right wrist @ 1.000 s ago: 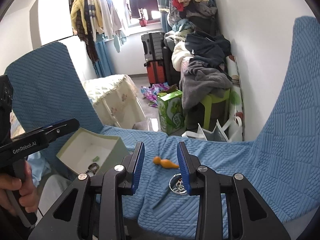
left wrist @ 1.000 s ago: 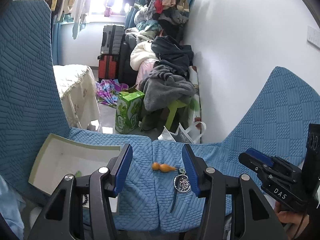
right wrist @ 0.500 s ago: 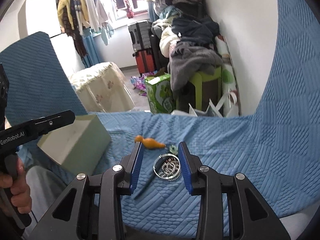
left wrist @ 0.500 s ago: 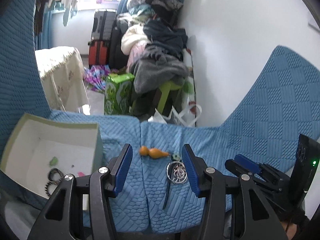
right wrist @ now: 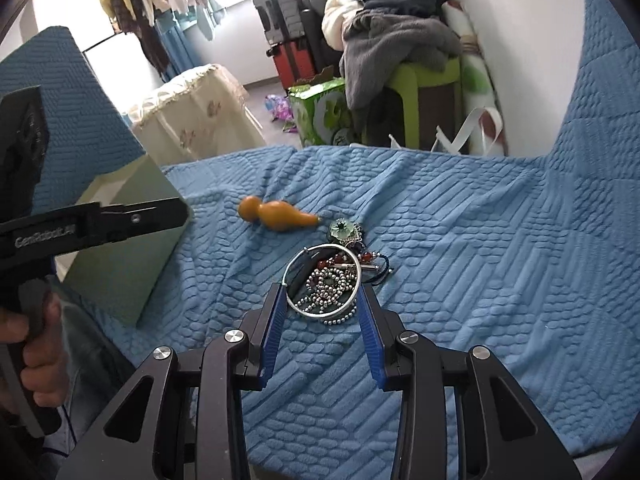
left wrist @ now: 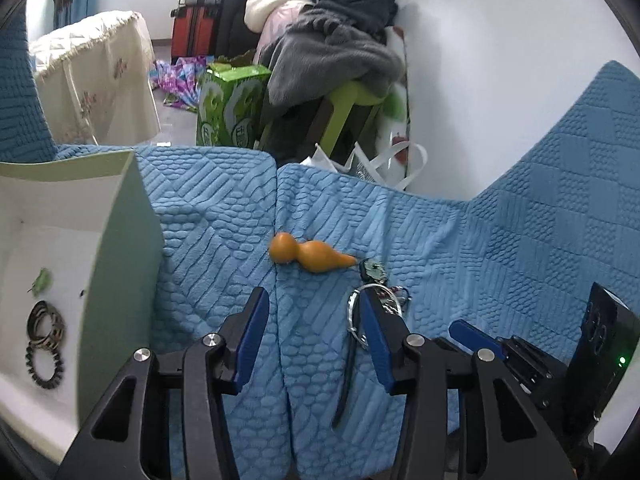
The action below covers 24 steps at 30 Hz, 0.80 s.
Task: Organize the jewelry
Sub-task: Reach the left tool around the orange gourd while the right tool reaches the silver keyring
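The right gripper (right wrist: 322,320) has dropped low over the blue cover (right wrist: 460,280) in the last second, and its jaws stand spread with nothing between the pads. The fingertips now straddle the near edge of the bangle (right wrist: 322,280); whether they touch it cannot be told. A second ago the same jaws hung well back from the pile.

Inside and around the bangle lie a bead chain (right wrist: 326,292), red beads (right wrist: 340,258) and a dark cord (right wrist: 308,264), all tangled. Judgement: this gripper is lining up a pick, and a closing pinch may drag several pieces together.

The left gripper (left wrist: 312,328) has also come down and forward. Its jaws are released and empty, and its right finger covers part of the bangle in its own view. Both tools crowd one pile, so a clash is possible.

Just beyond the pile sits a green flower charm (right wrist: 343,230), and beside that the orange gourd (right wrist: 276,216), lying on its side.

To the left stands the box (left wrist: 116,240), open at the top. It already holds rings (left wrist: 46,322), a dark band (left wrist: 44,368) and a small green piece (left wrist: 41,280). Judgement: sorting is partly done; the pile and gourd remain to be moved.

Farther off are a green carton (left wrist: 228,108) and heaped clothes (left wrist: 332,52).
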{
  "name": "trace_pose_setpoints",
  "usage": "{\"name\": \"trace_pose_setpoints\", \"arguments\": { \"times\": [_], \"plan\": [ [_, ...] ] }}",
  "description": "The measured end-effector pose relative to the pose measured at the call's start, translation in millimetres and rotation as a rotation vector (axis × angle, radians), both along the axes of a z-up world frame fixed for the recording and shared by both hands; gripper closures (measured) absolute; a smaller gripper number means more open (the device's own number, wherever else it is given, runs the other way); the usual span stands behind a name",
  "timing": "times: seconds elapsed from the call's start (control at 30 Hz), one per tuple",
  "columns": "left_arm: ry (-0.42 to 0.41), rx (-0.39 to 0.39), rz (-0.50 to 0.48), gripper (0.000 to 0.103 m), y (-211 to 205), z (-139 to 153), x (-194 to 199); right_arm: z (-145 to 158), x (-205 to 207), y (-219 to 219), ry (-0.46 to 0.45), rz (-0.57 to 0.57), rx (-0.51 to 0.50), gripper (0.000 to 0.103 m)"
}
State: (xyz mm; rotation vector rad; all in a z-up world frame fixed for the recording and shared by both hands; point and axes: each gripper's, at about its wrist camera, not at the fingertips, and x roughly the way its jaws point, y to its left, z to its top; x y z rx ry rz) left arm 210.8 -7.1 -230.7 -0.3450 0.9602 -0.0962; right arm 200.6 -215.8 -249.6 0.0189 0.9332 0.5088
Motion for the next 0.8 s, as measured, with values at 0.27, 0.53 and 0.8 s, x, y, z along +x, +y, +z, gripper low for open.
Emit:
{"name": "trace_pose_setpoints", "arguments": {
  "times": [0.27,0.53,0.8],
  "plan": [
    [0.054,-0.005,0.031,0.056,5.1,-33.1,38.4,-25.6,20.5,15.7,0.016,0.008,-0.037,0.025],
    [0.048,0.025,0.077,0.054,11.1,-47.5,60.8,-45.9,27.0,39.0,0.009,0.066,-0.106,0.025],
    [0.032,0.003,0.052,0.054,10.9,-52.7,73.7,-54.8,25.0,46.8,-0.042,0.087,-0.186,0.035]
  ]
}}
